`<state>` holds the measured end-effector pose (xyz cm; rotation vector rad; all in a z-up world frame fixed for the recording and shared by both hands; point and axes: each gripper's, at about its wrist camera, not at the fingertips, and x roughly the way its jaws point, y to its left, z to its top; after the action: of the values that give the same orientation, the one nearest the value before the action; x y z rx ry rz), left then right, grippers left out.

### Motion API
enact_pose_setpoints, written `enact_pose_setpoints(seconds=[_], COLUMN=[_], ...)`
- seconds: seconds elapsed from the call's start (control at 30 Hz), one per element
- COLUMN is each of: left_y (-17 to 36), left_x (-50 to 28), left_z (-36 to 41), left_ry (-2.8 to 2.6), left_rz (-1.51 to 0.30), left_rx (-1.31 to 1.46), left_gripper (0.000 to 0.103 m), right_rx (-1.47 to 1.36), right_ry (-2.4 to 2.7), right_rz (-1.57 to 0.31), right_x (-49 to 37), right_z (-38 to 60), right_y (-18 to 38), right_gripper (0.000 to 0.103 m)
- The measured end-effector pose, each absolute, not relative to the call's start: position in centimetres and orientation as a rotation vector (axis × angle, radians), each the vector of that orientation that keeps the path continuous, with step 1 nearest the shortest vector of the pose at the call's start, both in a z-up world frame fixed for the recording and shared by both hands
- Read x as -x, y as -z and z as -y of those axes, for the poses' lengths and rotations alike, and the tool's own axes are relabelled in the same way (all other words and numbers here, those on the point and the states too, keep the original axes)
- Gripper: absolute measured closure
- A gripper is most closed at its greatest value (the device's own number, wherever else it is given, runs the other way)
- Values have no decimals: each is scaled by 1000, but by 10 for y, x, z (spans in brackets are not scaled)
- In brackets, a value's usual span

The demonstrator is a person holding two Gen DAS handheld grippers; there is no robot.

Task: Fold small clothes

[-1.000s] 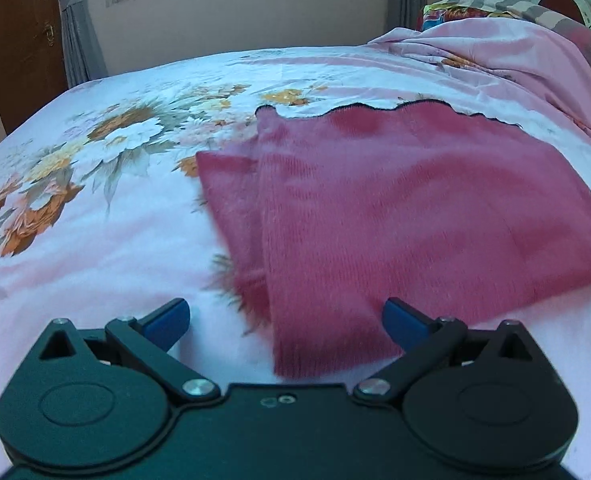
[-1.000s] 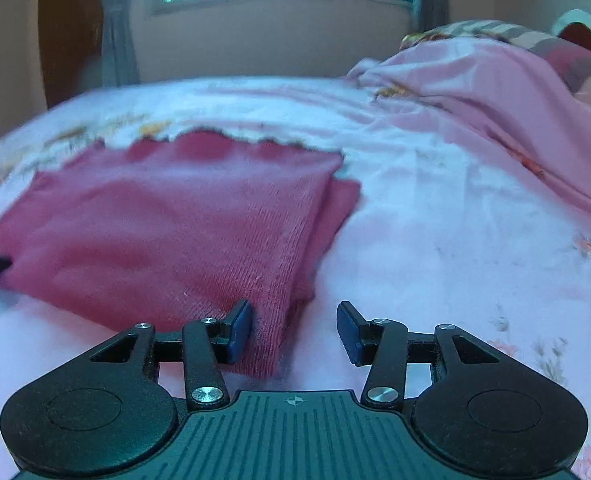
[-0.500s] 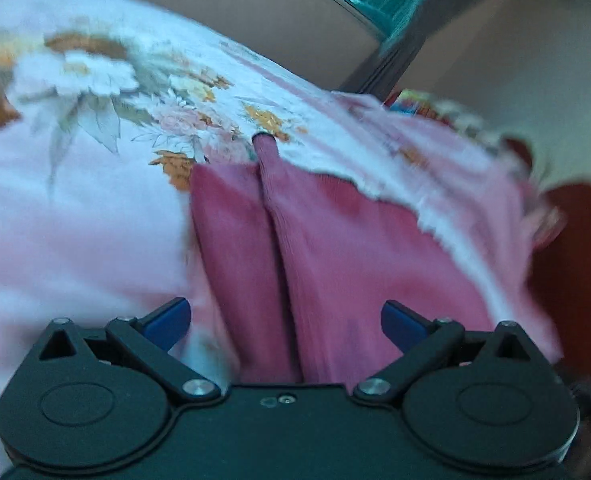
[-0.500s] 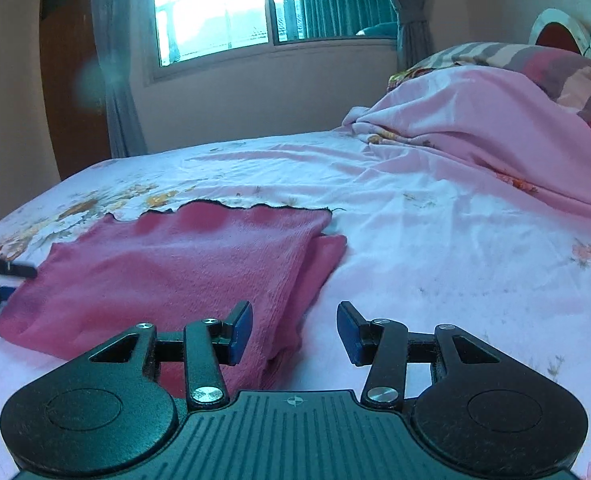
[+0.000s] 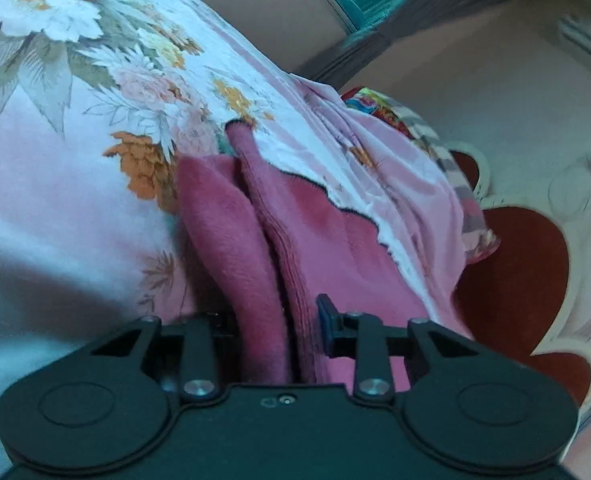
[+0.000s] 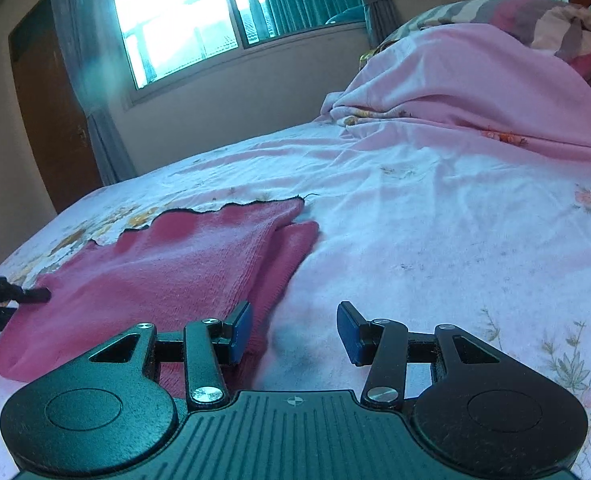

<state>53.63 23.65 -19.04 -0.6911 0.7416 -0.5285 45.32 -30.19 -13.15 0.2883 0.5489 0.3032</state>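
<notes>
1. Where the left hand-held gripper (image 5: 279, 332) meets the cloth, its jaws are closing w/ two thick folds of the pink garment (image 5: 315, 240) bunched between them; the right blue pad sits just beside the fabric, the left pad is hidden behind the fold, so can't tell if it's pinched yet.
2. Right hand-held gripper (image 6: 293, 330): matte black linkage, flat blue pads, approx half open, nothing between them; left pad just over the garment's near corner.
3. Garment: fuzzy, ribbed knit, folded into a rough rectangle, dark wavy trim on far edge, a narrower layer sticking out at the side. Lies flat on the bed (image 6: 435, 220).
4. Bed sheet: smooth, pale pink, floral print.
5. Beyond: rumpled pink blanket (image 6: 475, 80), soft folds.
</notes>
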Motion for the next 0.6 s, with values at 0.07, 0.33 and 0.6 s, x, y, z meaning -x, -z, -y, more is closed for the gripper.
enact_pose_setpoints(seconds=[0.07,0.33,0.6], left_y=[191,198,171], left_x=[-536,-538,-536], left_z=[-235,-242,-215], left_ry=[516,482,345], left_rz=[-729,-732,-764], left_rx=[706,761,535], left_gripper=[71,78,84], right_rx=[-298,-342,-59], right_ry=[-315,-191,161], right_rz=[-543,-514,-588], right_x=[-452,-449,-458], right_z=[304,338,390], right_y=[132,128,145], right_gripper=[56,56,48])
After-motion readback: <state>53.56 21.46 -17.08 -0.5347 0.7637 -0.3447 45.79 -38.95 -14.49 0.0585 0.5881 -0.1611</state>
